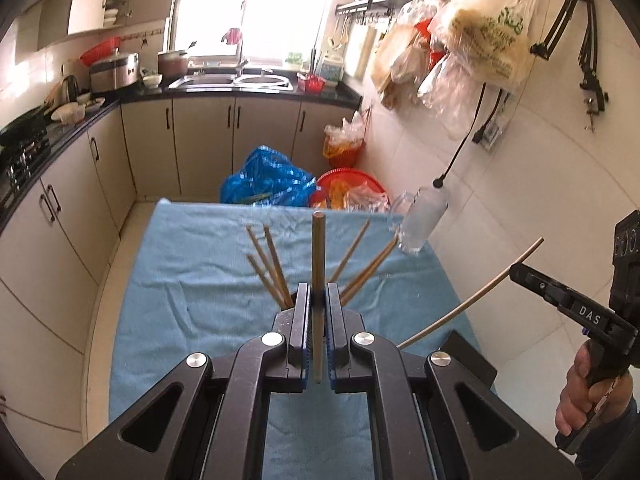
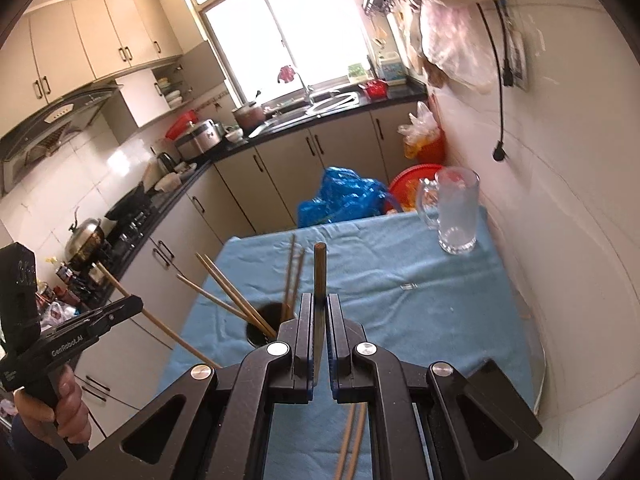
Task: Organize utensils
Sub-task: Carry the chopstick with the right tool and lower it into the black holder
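Chopsticks everywhere, so here's where I'm at. Each tool has one clamped between its fingers. The left tool (image 1: 318, 300) grips a chopstick (image 1: 319, 264) that runs straight out along its fingers, and the right tool (image 2: 319, 312) has its own chopstick (image 2: 319, 280) pinched the same way.

Landmark is the dark holder cup (image 2: 262, 326) on the blue cloth (image 2: 400, 280) over the desk. Several sticks (image 2: 236, 298) already stand in it, fanned out and leaning in different directions. From the right tool, the cup sits just ahead and a bit left of the fingertips. From the left tool, it's almost directly under the fingertips, mostly hidden behind them, with the fan of sticks (image 1: 272, 268) poking out on both sides. So I'd say the left hand is nearer, and its stick's long axis needs tipping down toward the cup mouth before it can drop in.

What each camera gives me: the right view actually shows the cup's open mouth, which the left one blocks. It also shows a couple more sticks (image 2: 352, 436) lying on the cloth below the tool, still to collect I guess. Glass mug (image 2: 456, 216) stands well beyond the cup, near the wall, out of the way.
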A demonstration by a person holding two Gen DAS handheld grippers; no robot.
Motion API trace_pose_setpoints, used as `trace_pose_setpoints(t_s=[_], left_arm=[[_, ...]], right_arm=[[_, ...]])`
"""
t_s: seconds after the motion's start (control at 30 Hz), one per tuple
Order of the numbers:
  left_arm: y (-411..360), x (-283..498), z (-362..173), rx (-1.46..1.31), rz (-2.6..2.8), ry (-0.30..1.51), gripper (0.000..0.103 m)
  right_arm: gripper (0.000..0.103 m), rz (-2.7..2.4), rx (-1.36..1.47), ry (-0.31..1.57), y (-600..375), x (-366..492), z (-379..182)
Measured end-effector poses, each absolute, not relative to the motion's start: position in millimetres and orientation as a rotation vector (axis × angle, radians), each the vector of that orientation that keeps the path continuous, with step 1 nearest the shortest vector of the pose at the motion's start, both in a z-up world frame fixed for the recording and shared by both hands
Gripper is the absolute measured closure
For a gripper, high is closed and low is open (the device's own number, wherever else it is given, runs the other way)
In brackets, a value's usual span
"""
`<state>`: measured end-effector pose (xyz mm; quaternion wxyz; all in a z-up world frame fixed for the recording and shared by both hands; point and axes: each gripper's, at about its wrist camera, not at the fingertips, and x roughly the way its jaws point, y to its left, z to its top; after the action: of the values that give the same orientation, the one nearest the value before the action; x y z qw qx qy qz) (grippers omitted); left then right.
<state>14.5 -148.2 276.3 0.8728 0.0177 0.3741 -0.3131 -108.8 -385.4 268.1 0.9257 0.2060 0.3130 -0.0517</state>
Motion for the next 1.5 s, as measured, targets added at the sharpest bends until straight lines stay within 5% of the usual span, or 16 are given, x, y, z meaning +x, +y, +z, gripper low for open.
trace_pose_setpoints(t_s=[0.53, 1.5], left_arm=[[-165.8, 52.6, 306.0, 0.025, -0.658, 0.722, 0.097], [-170.3, 98.1, 218.5, 0.024, -0.601, 0.906, 0.097]], right_arm=[[0.097, -0.068, 0.393, 0.588, -364.7, -54.8, 304.8], [0.097, -0.082, 0.407, 0.83, -354.6, 17.8, 206.7]])
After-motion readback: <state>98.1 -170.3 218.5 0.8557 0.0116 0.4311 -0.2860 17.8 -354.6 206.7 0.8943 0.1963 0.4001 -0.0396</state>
